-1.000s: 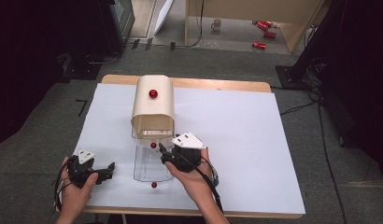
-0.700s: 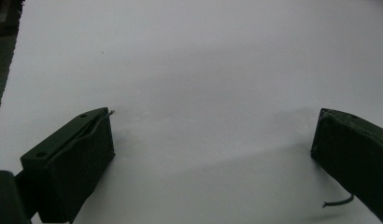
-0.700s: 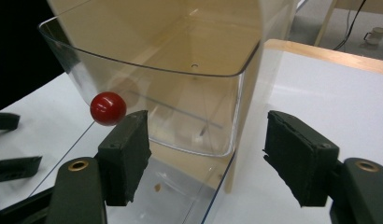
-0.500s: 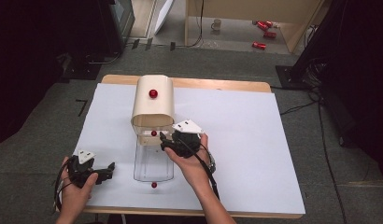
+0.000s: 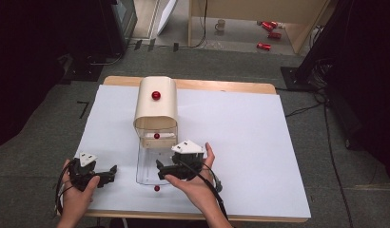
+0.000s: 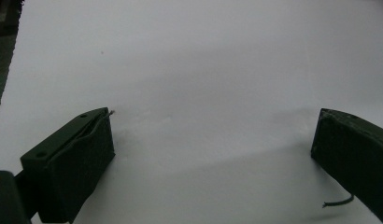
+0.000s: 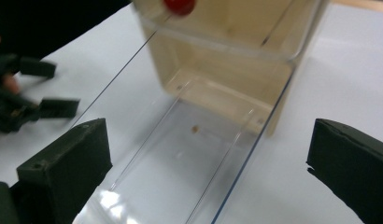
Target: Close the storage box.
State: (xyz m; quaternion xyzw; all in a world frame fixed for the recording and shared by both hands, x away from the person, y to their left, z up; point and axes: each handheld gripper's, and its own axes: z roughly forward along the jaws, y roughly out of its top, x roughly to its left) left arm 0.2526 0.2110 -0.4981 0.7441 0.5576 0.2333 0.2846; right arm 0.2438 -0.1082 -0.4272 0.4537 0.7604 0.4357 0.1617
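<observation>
A cream box (image 5: 155, 111) with a red knob (image 5: 156, 95) on top stands mid-table. A clear drawer (image 5: 141, 166) lies pulled out from its front, with a red knob (image 5: 156, 188) at the near end. Another red knob (image 5: 156, 136) sits at the box's mouth. My right gripper (image 5: 160, 170) hovers at the drawer's right side; its jaws have just been opening and now stand wide with nothing between the pads. The right gripper view has my right gripper (image 7: 208, 135) facing the clear drawer (image 7: 180, 172), the cream box (image 7: 227, 79) and a red knob (image 7: 179, 4). My left gripper (image 5: 111, 175) (image 6: 213, 116) rests open over bare white tabletop.
The white tabletop (image 5: 240, 142) stretches wide to the right of the box. The other hand's gripper (image 7: 21, 100) lies at the left in the right gripper view. Beyond the table's far edge, the floor holds cables, a mug (image 5: 220, 23) and red cans (image 5: 269, 28).
My right gripper moved toward the box with the middle red knob, which went back to the box's mouth. It then let go and drew back toward the person. The left hand stayed still.
</observation>
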